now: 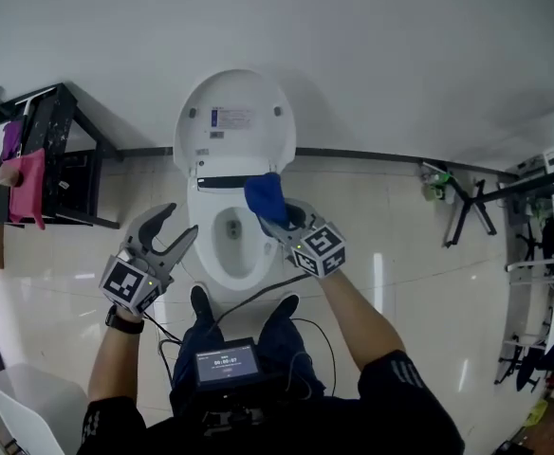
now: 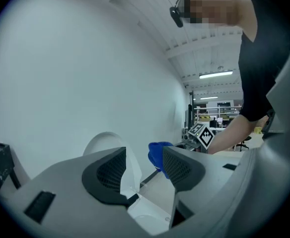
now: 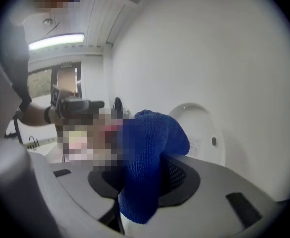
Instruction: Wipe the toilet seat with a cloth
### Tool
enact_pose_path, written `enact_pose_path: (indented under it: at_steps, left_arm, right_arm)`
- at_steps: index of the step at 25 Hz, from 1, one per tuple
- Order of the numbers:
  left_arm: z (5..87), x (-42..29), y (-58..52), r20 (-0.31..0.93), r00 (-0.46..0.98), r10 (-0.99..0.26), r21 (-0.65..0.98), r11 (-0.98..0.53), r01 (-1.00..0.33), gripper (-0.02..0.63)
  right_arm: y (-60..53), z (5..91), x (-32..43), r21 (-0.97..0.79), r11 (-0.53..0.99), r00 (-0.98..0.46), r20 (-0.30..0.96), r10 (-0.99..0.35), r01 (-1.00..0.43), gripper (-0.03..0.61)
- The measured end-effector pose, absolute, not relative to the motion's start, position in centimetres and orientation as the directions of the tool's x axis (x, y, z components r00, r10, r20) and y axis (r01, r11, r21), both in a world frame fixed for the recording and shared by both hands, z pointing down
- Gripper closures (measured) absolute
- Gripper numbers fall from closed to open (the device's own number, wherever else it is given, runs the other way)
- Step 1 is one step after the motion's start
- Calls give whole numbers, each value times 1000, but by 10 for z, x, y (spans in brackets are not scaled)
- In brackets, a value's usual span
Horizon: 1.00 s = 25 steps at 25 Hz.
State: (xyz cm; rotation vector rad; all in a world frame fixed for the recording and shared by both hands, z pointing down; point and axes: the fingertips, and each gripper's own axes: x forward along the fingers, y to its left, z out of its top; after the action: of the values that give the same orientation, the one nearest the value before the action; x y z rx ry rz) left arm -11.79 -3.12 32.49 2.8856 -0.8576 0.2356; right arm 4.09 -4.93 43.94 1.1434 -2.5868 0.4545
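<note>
A white toilet (image 1: 201, 254) stands against the wall with its lid (image 1: 234, 121) raised. My right gripper (image 1: 279, 218) is shut on a blue cloth (image 1: 265, 196), holding it over the seat's back right rim. In the right gripper view the blue cloth (image 3: 147, 167) hangs bunched between the jaws, with the lid (image 3: 197, 133) behind it. My left gripper (image 1: 175, 230) hangs open and empty just left of the seat. The left gripper view shows the blue cloth (image 2: 156, 155) past the open jaws, and the lid (image 2: 105, 143).
A black shelf rack (image 1: 64, 159) with a pink cloth (image 1: 28, 186) stands at the left wall. A white bin (image 1: 21, 410) sits at lower left. Metal stands and clutter (image 1: 533, 254) fill the right. The person's feet (image 1: 201, 303) rest in front of the bowl.
</note>
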Motion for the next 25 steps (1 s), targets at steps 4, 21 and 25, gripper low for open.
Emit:
enact_pose_path:
  at_steps: [4, 21, 25]
  left_arm:
    - [292, -130, -20, 162, 828, -536, 44, -835, -549, 380]
    - [239, -142, 14, 86, 810, -579, 15, -813, -583, 380]
    - [237, -135, 19, 77, 814, -576, 15, -815, -579, 380]
  right_arm:
    - [-38, 355, 54, -324, 564, -638, 206, -742, -760, 413]
    - [31, 245, 73, -289, 550, -587, 55, -808, -783, 416]
    - [37, 242, 70, -294, 566, -604, 50, -795, -770, 417]
